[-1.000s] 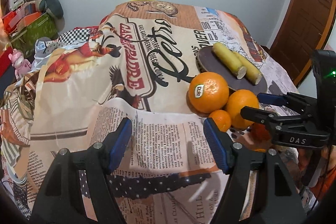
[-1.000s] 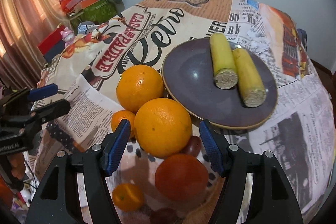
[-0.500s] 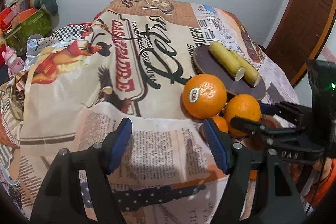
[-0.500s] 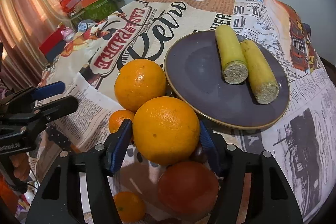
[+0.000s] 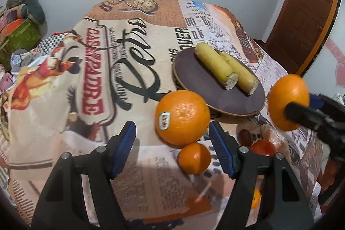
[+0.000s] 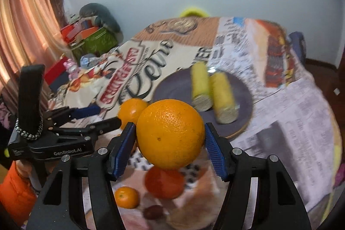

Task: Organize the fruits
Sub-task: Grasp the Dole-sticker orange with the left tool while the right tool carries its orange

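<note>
My right gripper (image 6: pixel 170 141) is shut on a big orange (image 6: pixel 170 133) and holds it lifted above the table; the held orange also shows at the right of the left wrist view (image 5: pixel 287 101). My left gripper (image 5: pixel 172 150) is open, just before a stickered orange (image 5: pixel 182 118) and a small mandarin (image 5: pixel 194 157). A dark round plate (image 5: pixel 194 74) holds two yellow corn pieces (image 5: pixel 217 66). A red tomato (image 6: pixel 165 182), a small mandarin (image 6: pixel 126 197) and a dark grape (image 6: pixel 153 211) lie below the lifted orange.
The table has a printed newspaper-style cloth (image 5: pixel 97 57). Boxes and toys (image 6: pixel 90 40) are piled at the far left by a curtain (image 6: pixel 25 36). A wooden door (image 5: pixel 306 3) stands at the right. My left gripper's body (image 6: pixel 49 139) is close to the right gripper's left side.
My right gripper closed on the big orange and lifted it off the pile. My left gripper moved right and forward, towards the stickered orange.
</note>
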